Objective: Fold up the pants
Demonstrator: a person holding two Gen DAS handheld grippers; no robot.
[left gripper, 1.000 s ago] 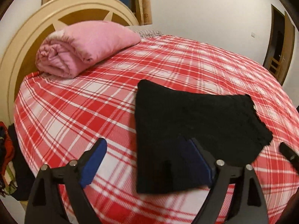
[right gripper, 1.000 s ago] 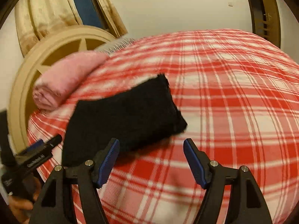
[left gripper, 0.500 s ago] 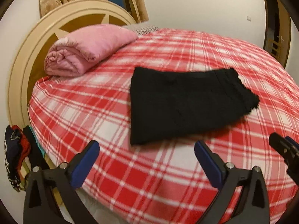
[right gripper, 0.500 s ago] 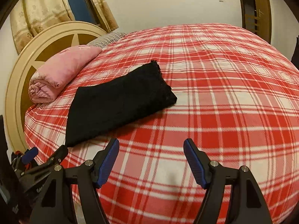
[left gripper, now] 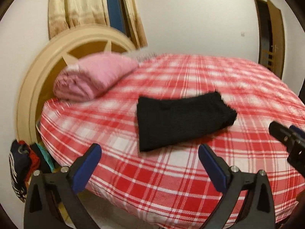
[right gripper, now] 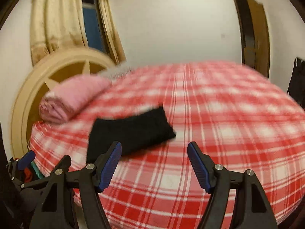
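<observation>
The black pants (left gripper: pixel 181 120) lie folded into a compact rectangle on the red-and-white checked bed (left gripper: pixel 190 181); they show in the right wrist view too (right gripper: pixel 131 133). My left gripper (left gripper: pixel 149 153) hangs open near the bed's front edge, well short of the pants, with nothing between its blue pads. The right gripper (right gripper: pixel 154 150) is also clear of the cloth, its jaws opening and empty. From the left wrist view the right gripper (left gripper: pixel 286 133) shows at the right edge. In the right wrist view the left gripper (right gripper: pixel 47 158) sits low at the left.
A rolled pink blanket (left gripper: pixel 95 78) rests by the round cream headboard (left gripper: pixel 34 80). Beige curtains (left gripper: pixel 76 9) hang behind it. A brown door (left gripper: pixel 270 34) stands at the far right. Clothes (left gripper: pixel 21 164) hang beside the bed at the lower left.
Both grippers have drawn back and up from the pants, which now lie farther off and look smaller. The left gripper's right pad no longer overlaps the cloth, and its jaws stand wider.
</observation>
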